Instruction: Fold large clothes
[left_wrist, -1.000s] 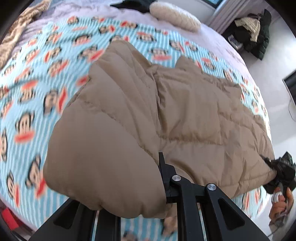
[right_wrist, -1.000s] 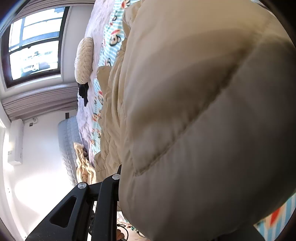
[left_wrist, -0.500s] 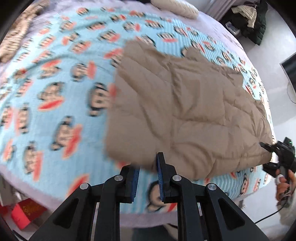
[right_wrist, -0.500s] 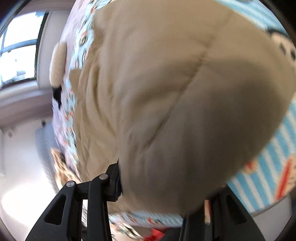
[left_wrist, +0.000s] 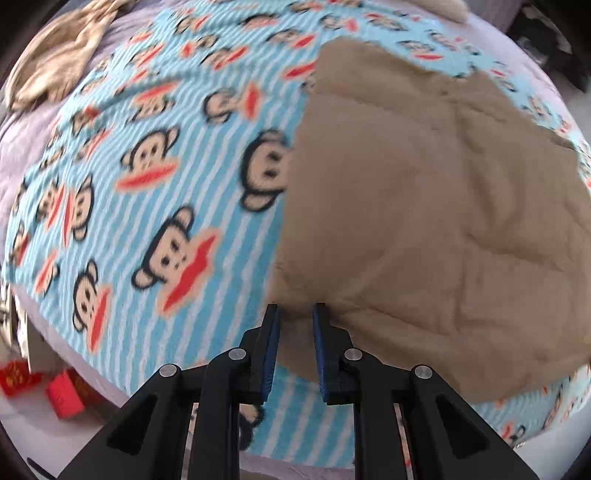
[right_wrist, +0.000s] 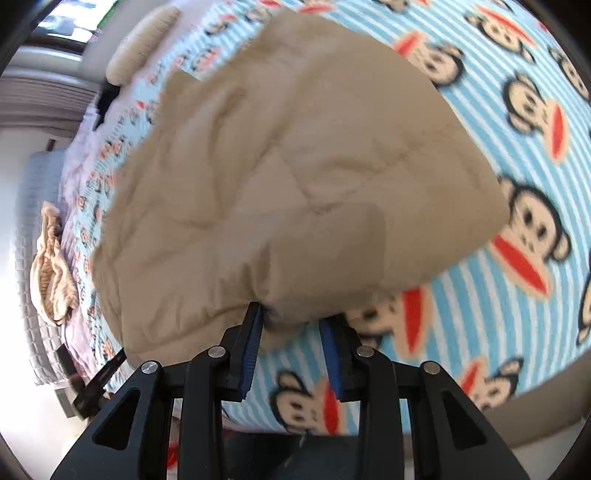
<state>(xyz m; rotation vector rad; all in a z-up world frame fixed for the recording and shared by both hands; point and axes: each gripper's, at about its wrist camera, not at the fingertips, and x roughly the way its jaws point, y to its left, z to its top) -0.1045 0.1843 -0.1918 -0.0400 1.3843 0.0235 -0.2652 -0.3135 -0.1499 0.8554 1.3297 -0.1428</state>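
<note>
A tan quilted jacket (left_wrist: 424, 206) is lying spread on the bed, reaching ahead and to the right of the left claw (left_wrist: 295, 314) and ahead and to the left of the right claw (right_wrist: 291, 317). No box, bag or basket is showing clearly enough in either view to tell what it holds. The left claw is pointing steeply down with its jaws standing narrow; the jacket's near corner is sitting right at their tips, and blur is making it impossible to tell whether cloth is being pinched there. The right claw's jaws are closing, with the jacket's near edge hanging between them; its left pad is touching the fabric while the right pad is standing clear of it. The jacket is looking puffy, stitched into broad panels, creased and rumpled, its surface facing up in one matte tan. Under it a blanket (left_wrist: 147, 184) is covering the bed, striped light blue and white with cartoon monkey faces with red mouths. Far ahead and left of the left claw a beige knit cloth (left_wrist: 55, 62) is lying crumpled on a lilac sheet (left_wrist: 18, 129). Below and left of that claw, red items (left_wrist: 62, 391) are sitting on the floor. Far ahead of the right claw a cream pillow (right_wrist: 136, 44) is resting near a bright window (right_wrist: 66, 22).
</note>
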